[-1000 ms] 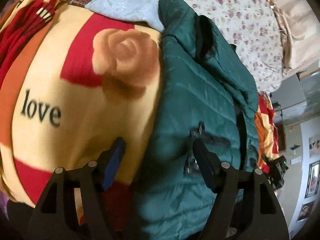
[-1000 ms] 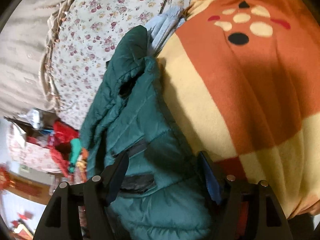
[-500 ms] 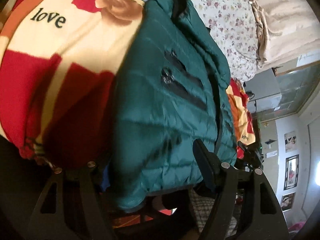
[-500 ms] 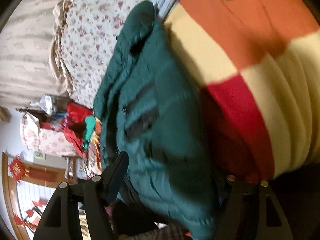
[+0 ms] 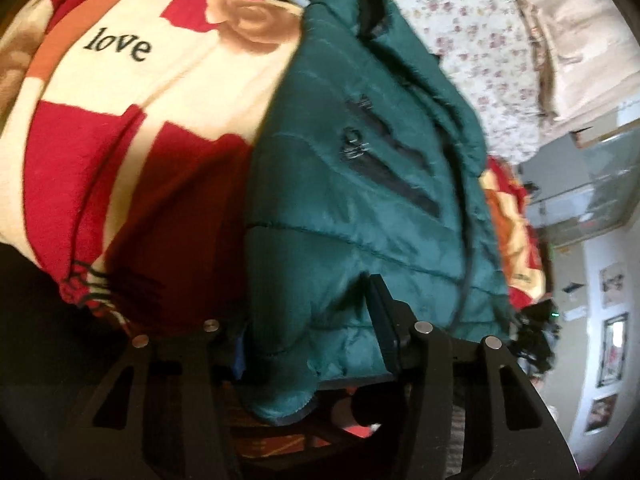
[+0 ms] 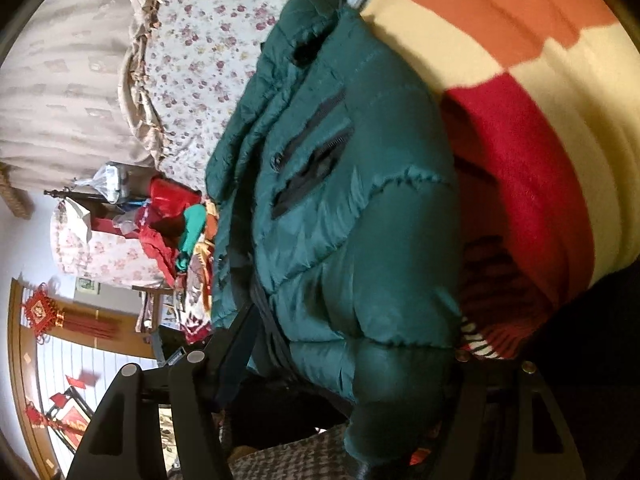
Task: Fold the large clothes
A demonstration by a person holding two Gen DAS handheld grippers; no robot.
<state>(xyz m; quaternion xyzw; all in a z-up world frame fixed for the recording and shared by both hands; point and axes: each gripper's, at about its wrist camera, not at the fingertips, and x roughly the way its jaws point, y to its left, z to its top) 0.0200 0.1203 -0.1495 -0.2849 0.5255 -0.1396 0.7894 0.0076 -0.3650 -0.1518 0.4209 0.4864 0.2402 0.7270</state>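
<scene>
The left tongs (image 5: 312,340) are pinched on the lower hem of a green padded jacket (image 5: 360,168), the cloth bunched between the two fingers. The right tongs (image 6: 344,360) are likewise closed on the jacket's (image 6: 352,208) hem, with padded fabric filling the gap between the fingers and spilling over them. The jacket is laid lengthwise on a bed, over a red, cream and orange blanket (image 5: 120,120) printed with the word "love". A flowered sheet (image 6: 200,52) is seen beyond the collar.
</scene>
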